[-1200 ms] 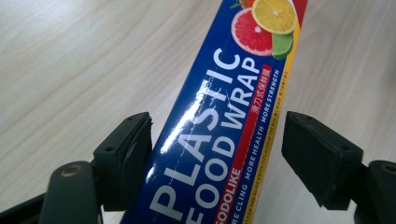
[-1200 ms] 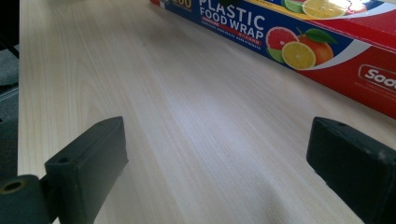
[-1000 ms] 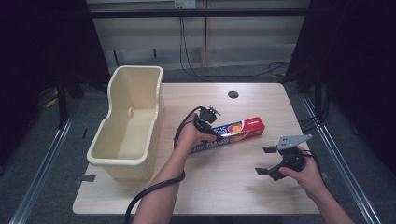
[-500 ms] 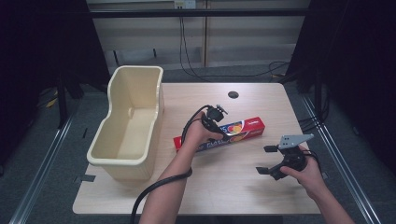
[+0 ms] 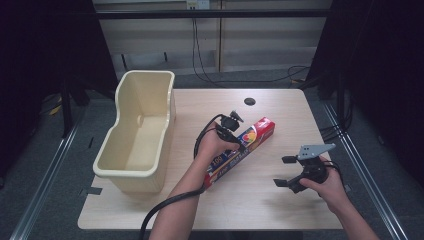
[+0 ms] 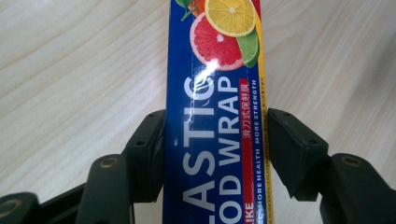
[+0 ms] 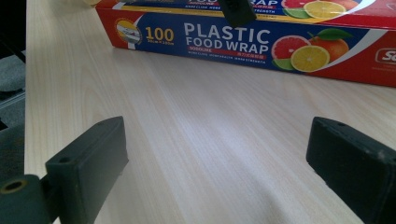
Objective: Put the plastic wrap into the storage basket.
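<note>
A long blue and red plastic food wrap box lies slantwise on the middle of the wooden table. My left gripper comes down on its middle and is shut on it. In the left gripper view both jaws press the long sides of the box, one on each side of my left gripper. To the right of the box, my right gripper is held open just above the table with nothing in it. From the right gripper, the box lies farther off, across bare wood.
A tall cream plastic tub stands empty at the table's left side, partly over the edge. A dark round hole sits near the far edge. Black cables trail from both grippers. Bare wood lies in front of the box.
The left gripper has moved along the box towards its red end and gripped it. The box now lies at a steeper slant. The right gripper has stayed in place.
</note>
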Demonstrator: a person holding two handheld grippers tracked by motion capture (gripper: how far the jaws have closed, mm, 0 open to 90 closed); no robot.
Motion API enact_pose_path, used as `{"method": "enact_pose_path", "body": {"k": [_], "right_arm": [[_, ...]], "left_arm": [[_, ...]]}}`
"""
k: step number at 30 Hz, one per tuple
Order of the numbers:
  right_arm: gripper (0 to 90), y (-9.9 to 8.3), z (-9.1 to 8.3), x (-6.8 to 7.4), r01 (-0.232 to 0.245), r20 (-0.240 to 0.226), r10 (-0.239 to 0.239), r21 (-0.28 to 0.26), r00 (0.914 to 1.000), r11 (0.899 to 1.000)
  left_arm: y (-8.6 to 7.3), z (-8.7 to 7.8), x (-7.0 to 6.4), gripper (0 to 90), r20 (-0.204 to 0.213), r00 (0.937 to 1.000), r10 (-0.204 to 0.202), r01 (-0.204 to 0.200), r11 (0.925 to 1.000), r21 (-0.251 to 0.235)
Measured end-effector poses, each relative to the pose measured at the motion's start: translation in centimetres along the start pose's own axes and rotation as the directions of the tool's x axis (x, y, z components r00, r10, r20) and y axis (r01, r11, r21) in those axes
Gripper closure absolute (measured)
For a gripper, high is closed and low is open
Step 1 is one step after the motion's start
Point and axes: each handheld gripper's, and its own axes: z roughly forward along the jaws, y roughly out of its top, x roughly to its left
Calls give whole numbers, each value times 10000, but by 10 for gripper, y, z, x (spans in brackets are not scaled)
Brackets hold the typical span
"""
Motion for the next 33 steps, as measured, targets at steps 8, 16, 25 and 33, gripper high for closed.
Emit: {"method": "enact_pose_path", "body": {"k": [8,16,25,33], "right_arm": [[50,1,-1,0,-15,-61,15,-17,10000,10000],[50,1,-1,0,-22,-58,22,-18,10000,10000],[50,1,-1,0,11,-81,-12,-41,10000,10000],[39,1,0,0,-10,-102,9,-35,9999,10000]], "left_arm": [[3,6,-4,342,-133,9998,120,-117,9996,272],[1,20,-4,363,-394,9978,537,-524,9981,335],[3,4,-5,415,-513,9975,-484,504,9980,375],[9,-33,-5,414,-468,9929,-1095,1117,9926,470]]}}
